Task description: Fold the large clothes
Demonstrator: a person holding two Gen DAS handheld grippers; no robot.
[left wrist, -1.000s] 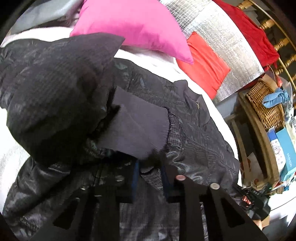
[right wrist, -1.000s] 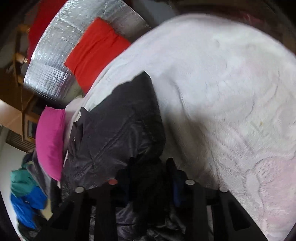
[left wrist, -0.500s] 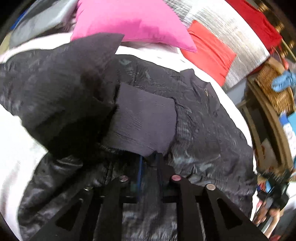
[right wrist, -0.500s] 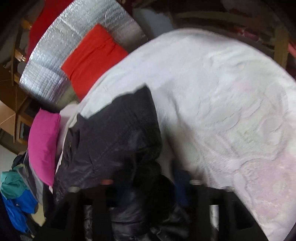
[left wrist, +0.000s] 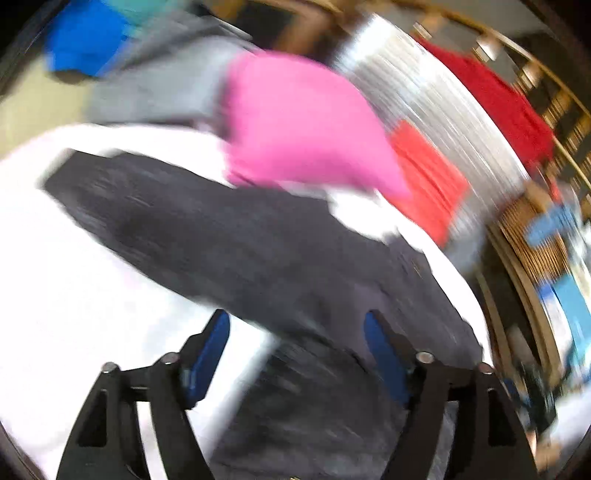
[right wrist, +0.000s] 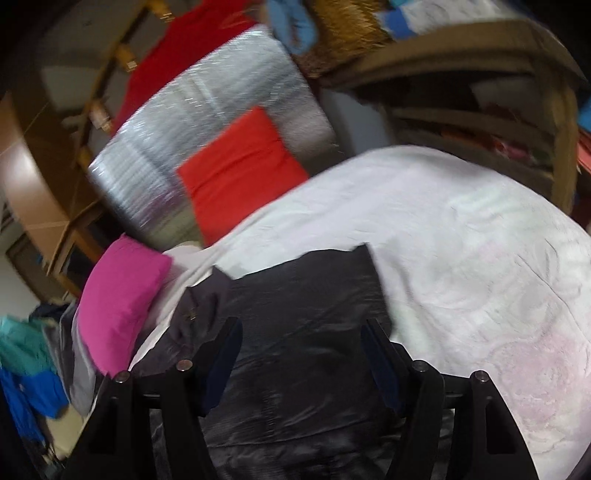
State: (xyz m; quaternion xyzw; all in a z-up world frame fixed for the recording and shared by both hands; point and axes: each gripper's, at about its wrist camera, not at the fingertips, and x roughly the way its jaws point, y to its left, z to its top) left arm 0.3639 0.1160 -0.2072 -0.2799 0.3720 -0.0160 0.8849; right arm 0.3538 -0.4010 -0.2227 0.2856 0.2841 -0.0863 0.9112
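Jacket: your black jacket (left wrist: 258,251) lies spread on the white bedspread (left wrist: 74,280), a long dark shape running from the left side toward the pillows; it lies flat, so judged from this, a fold has just been laid down and let go.
Jacket fabric: thin, glossy, slippery-looking shell with fine creases, clearest in the right wrist view (right wrist: 306,325); it will likely slide against itself, so a fold may slump if nudged.
Left hand-held gripper: your left hand-held gripper (left wrist: 295,332) has its blue-padded fingers spread wide, gripping nothing, poised above the jacket's near edge; this view is heavily blurred.
Right hand-held gripper: your right hand-held gripper (right wrist: 301,343) is also spread wide and empty, straddling the jacket's middle without pinching it.
Bedspread: soft white quilted cover with a faint raised swirl pattern (right wrist: 480,258); it gives you a broad, cushioned surface to fold on.
Pink pillow: plump, smooth magenta cushion (right wrist: 122,299) just beyond the jacket's far end, possibly touching it.
Red pillow: flat, square orange-red cushion (right wrist: 240,166) leaning on a crinkled silver foil-like panel (right wrist: 207,122) at the head of the bed.
Wicker basket: woven, golden-brown (right wrist: 347,33), on the shelf beyond the bed.
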